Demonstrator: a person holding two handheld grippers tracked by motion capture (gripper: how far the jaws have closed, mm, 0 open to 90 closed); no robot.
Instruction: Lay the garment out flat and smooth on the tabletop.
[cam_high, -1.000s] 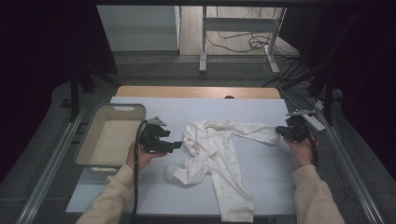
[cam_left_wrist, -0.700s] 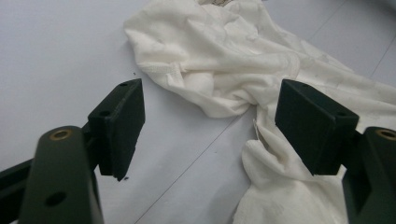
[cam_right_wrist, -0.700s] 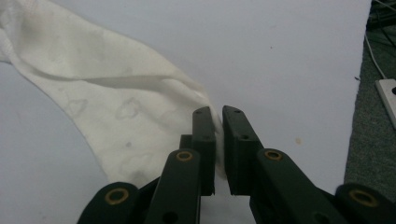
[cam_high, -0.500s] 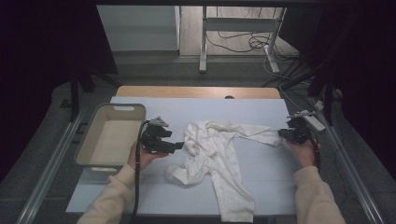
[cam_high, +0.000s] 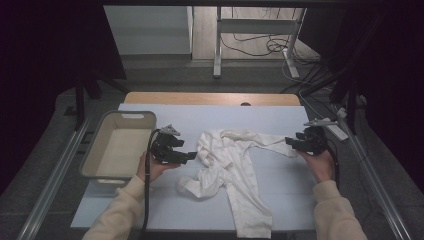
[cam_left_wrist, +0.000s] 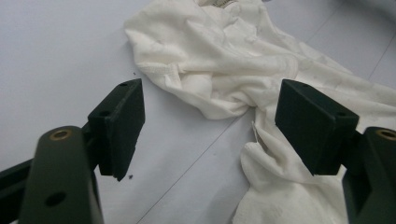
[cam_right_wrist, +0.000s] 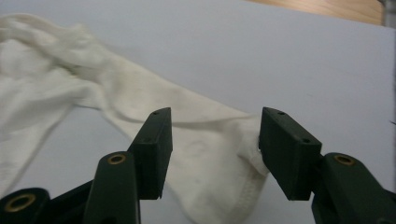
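Lying crumpled across the middle of the pale blue table top (cam_high: 280, 195) is the white garment (cam_high: 235, 170), a small long-sleeved piece with one sleeve (cam_high: 267, 142) drawn out toward the right edge and a leg trailing down to the near edge. The right gripper (cam_high: 295, 144) sits at the end of that sleeve, held in the person's right hand (cam_high: 320, 162), and its jaws have just been opening: in the right gripper view the sleeve cuff (cam_right_wrist: 224, 186) lies flat on the table between the two black pads (cam_right_wrist: 156, 149), one corner of it just touching the right-hand pad, the other pad standing clear of the cloth, so the grip is released. Over on the other side, the left gripper (cam_high: 186, 157) rests in the person's left hand (cam_high: 152, 167), just beside the bunched body of the garment. In the left gripper view its jaws stand wide apart, nothing pinched, with a rumpled fold (cam_left_wrist: 219, 93) of the cloth lying beyond them and another lobe of fabric (cam_left_wrist: 280, 186) close under the right-hand jaw. A beige plastic basket (cam_high: 95, 150) stands at the table's left edge, beside the left hand, apart from the garment
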